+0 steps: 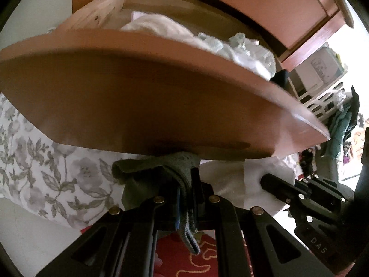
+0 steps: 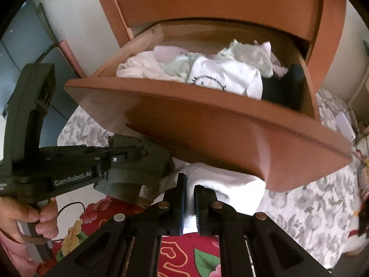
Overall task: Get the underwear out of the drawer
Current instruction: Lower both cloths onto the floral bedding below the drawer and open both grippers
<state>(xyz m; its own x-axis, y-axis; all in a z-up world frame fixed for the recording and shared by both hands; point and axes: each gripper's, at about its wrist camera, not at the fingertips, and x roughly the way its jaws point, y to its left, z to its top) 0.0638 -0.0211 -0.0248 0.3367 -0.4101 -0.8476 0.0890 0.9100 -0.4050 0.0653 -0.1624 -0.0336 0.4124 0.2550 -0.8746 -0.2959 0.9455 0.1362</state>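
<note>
I have the left gripper (image 1: 184,180) clamped on a grey knit garment (image 1: 161,164), and the right gripper (image 2: 189,189) clamped on a white cloth piece (image 2: 221,182). Both pieces hang below the open orange wooden drawer (image 2: 207,124) front. Two are out; white, pale-green and black pieces (image 2: 221,73) remain inside the drawer.

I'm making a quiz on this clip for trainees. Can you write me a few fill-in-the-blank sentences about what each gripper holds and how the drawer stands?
1. The left gripper has its jaws shut on a ____ coloured garment.
2. The right gripper is clamped on a ____ coloured garment.
3. The wooden drawer above both grippers stands pulled ____.
4. Inside the drawer, beside the white clothes, a ____ item lies at its right end.

Missing words: grey; white; open; black
</note>
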